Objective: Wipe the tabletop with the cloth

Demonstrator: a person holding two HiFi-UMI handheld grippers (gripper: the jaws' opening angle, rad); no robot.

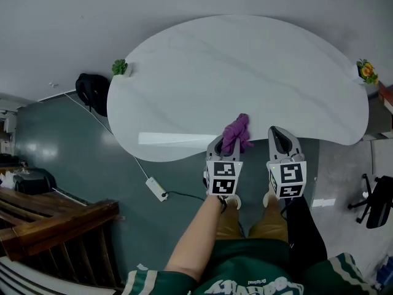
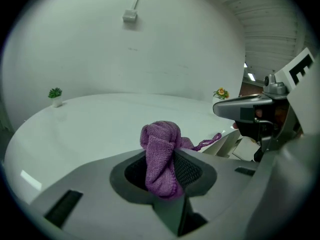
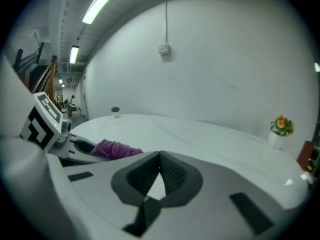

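A purple cloth [image 1: 237,131] is bunched up at the near edge of the white oval tabletop [image 1: 245,72]. My left gripper [image 1: 228,142] is shut on it. In the left gripper view the cloth [image 2: 161,156] is pinched between the jaws, and a folded lump of it sticks up above them. My right gripper [image 1: 280,135] hovers just to the right, over the table's near edge. Its jaws meet at the tips with nothing between them [image 3: 159,157]. The right gripper view shows the cloth [image 3: 114,149] to the left.
A small green plant [image 1: 119,67] stands at the table's far left rim and a flower pot [image 1: 367,71] at its right rim. On the floor lie a power strip [image 1: 157,189] with cable, a black bag [image 1: 92,91], wooden furniture [image 1: 49,217] and an office chair [image 1: 376,200].
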